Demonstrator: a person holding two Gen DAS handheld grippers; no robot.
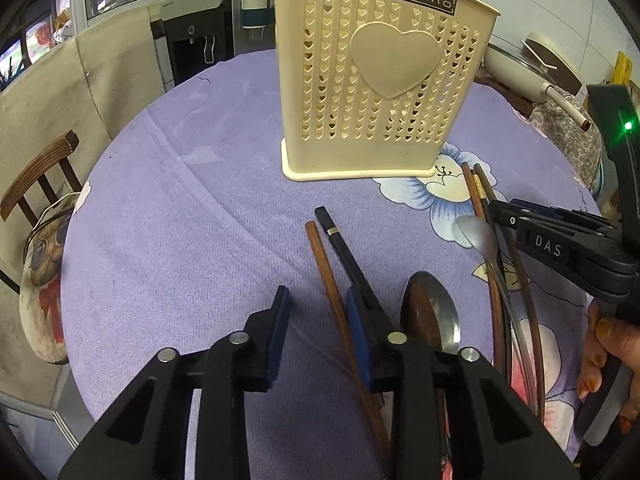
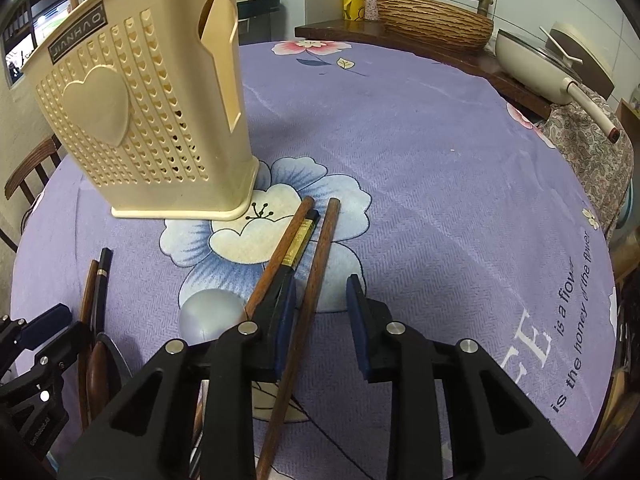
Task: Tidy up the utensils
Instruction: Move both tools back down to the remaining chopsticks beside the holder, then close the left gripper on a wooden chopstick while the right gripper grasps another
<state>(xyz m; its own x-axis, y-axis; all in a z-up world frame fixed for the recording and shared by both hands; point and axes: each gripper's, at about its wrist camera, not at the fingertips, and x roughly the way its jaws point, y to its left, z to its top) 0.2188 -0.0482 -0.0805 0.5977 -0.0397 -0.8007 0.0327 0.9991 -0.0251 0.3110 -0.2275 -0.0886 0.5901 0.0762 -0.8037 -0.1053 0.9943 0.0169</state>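
Note:
A cream perforated utensil holder [image 1: 380, 80] [image 2: 140, 120] with a heart on its front stands upright on the purple flowered tablecloth [image 1: 180, 200]. My left gripper [image 1: 318, 296] is open low over the cloth. A brown chopstick [image 1: 320, 252] lies between its pads, close to the right one, and a black chopstick [image 1: 334, 232] runs under that right finger. A metal spoon [image 1: 448, 316] and a dark wooden spoon [image 1: 418, 312] lie just to the right. My right gripper [image 2: 322, 282] is open too, with one brown chopstick [image 2: 326, 236] in the gap beside its left pad. Another brown chopstick [image 2: 286, 240] and a black, gold-banded one [image 2: 302, 236] pass under that finger.
A second metal spoon bowl [image 2: 212, 312] lies left of the right gripper. A wooden chair [image 1: 40, 172] with a printed cushion [image 1: 44, 260] stands at the table's left edge. A white pan [image 2: 532, 60] and a woven basket [image 2: 432, 20] sit on the counter behind. A person's hand [image 1: 604, 344] grips the right tool.

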